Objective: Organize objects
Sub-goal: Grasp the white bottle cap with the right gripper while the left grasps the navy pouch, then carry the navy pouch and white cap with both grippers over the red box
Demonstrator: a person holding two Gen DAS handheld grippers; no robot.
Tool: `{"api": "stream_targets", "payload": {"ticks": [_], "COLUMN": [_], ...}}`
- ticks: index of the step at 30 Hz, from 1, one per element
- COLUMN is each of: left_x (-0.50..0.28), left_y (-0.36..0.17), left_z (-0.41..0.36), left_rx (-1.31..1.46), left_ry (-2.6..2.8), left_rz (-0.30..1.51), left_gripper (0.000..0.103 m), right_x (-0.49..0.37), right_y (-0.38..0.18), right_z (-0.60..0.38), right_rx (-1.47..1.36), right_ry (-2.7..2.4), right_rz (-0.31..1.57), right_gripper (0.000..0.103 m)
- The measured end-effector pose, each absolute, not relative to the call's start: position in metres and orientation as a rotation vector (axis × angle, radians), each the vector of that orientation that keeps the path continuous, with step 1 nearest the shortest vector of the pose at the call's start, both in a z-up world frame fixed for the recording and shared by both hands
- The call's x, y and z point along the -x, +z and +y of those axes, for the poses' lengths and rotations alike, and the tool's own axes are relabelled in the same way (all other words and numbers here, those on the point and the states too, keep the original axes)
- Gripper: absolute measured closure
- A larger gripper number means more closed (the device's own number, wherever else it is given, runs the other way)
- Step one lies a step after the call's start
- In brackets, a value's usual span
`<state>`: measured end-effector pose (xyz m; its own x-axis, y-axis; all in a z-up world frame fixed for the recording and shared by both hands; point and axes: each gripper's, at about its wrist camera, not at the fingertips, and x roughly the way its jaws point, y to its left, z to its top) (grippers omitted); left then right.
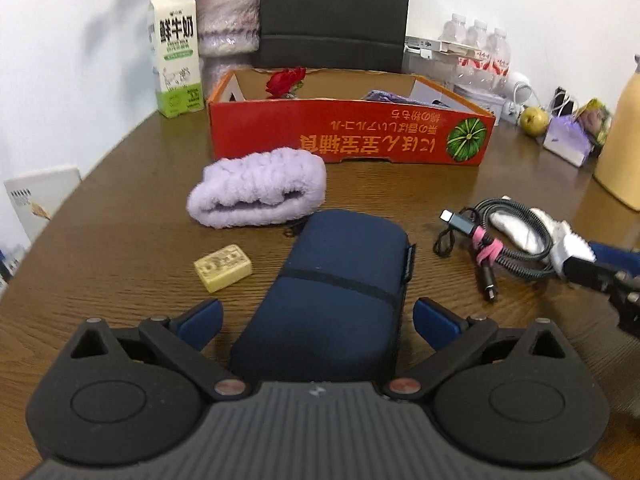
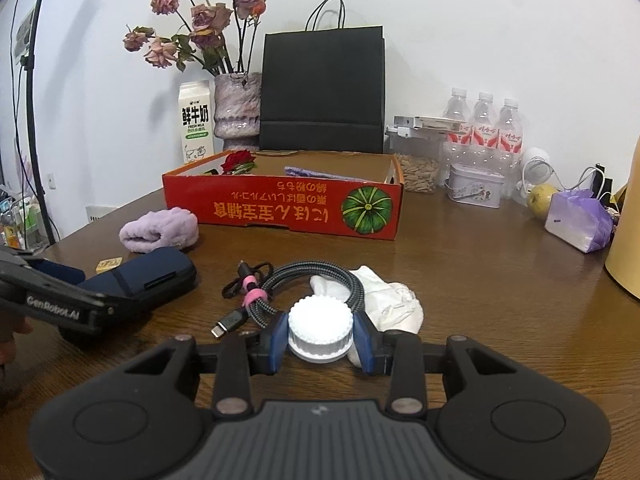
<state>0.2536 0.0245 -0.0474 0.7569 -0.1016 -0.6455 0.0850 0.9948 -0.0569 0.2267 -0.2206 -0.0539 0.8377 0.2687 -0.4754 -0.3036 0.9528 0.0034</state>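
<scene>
Navy fabric pouch (image 1: 332, 288), rounded and soft-sided, lies on the wooden table (image 1: 120, 240) between our left gripper (image 1: 318, 318)'s spread blue pads, untouched. Our right gripper (image 2: 320, 334) clamps a ribbed white plastic cap (image 2: 320, 330), beside the braided cable coil (image 2: 296, 284). Fluffy lilac towel roll (image 1: 258, 188) sits before the red cardboard box (image 1: 352, 132).

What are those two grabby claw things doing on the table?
A person is tidying up with a gripper in each hand. The right gripper is squeezing a white ridged cap, next to a coiled cable on the wooden table. The left gripper is wide open, with a dark blue case lying between its fingers, not pinched yet. A fluffy purple towel and a small yellow block wait nearby. The red box behind already has a red flower inside.
</scene>
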Motion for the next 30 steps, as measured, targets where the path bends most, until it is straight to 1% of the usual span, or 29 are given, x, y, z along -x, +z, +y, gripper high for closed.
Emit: {"api": "stream_targets", "payload": {"ticks": [2, 3, 5, 6, 7, 10, 16, 22, 30], "left_x": [-0.256, -0.258, -0.257, -0.255, -0.252, -0.246, -0.236, -0.220, -0.213], "left_y": [-0.050, -0.050, -0.050, -0.050, -0.048, -0.047, -0.045, -0.036, -0.014], "left_z": [0.023, 0.023, 0.024, 0.025, 0.023, 0.022, 0.013, 0.003, -0.013], "left_rx": [0.035, 0.041, 0.049, 0.059, 0.059, 0.063, 0.050, 0.034, 0.013], "left_ry": [-0.109, -0.098, -0.084, -0.099, -0.096, -0.091, -0.078, -0.032, -0.009], "left_rz": [0.703, 0.701, 0.686, 0.674, 0.662, 0.647, 0.619, 0.562, 0.512], "left_gripper": [0.000, 0.002, 0.010, 0.024, 0.028, 0.033, 0.036, 0.036, 0.036], "right_x": [-0.227, -0.227, -0.227, -0.227, -0.228, -0.227, -0.225, -0.221, -0.217], "right_y": [-0.054, -0.054, -0.054, -0.054, -0.054, -0.054, -0.053, -0.050, -0.031], "right_z": [-0.218, -0.217, -0.215, -0.214, -0.214, -0.214, -0.215, -0.212, -0.206], "right_rx": [0.076, 0.077, 0.077, 0.076, 0.076, 0.073, 0.064, 0.040, 0.036], "right_ry": [0.310, 0.312, 0.314, 0.315, 0.316, 0.309, 0.292, 0.315, 0.343], "right_rz": [0.494, 0.495, 0.497, 0.498, 0.498, 0.495, 0.482, 0.465, 0.420], "right_gripper": [0.069, 0.069, 0.069, 0.069, 0.069, 0.069, 0.069, 0.069, 0.069]}}
